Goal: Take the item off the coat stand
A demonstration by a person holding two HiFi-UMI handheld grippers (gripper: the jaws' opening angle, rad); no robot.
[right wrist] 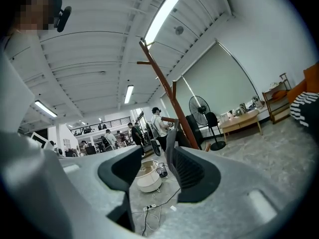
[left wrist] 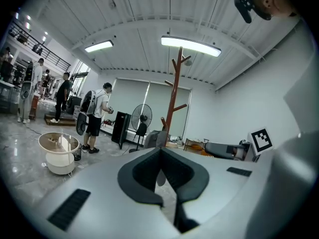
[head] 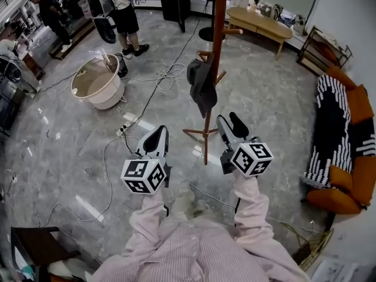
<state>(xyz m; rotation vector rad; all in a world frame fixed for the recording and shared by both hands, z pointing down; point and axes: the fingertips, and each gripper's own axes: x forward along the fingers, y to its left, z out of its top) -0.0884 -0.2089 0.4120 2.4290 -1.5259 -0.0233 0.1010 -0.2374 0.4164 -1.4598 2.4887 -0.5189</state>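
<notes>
A brown wooden coat stand (head: 216, 40) rises from the marble floor ahead of me. A dark grey item (head: 201, 87), limp like a cap or cloth, hangs from one of its lower pegs. My left gripper (head: 157, 135) is held low and left of the stand's feet, jaws together and empty. My right gripper (head: 230, 122) sits just right of the pole, below the item, open with nothing between its fingers. In the right gripper view the item (right wrist: 171, 142) shows beyond the open jaws. The left gripper view shows the stand (left wrist: 174, 93) and the item (left wrist: 155, 138) farther off.
A white round tub (head: 97, 82) stands to the left, with cables (head: 167, 72) and a power strip (head: 126, 128) across the floor. A wooden table (head: 258, 21) is behind the stand, a sofa with a striped blanket (head: 335, 128) at right. A person (head: 126, 10) stands at the back.
</notes>
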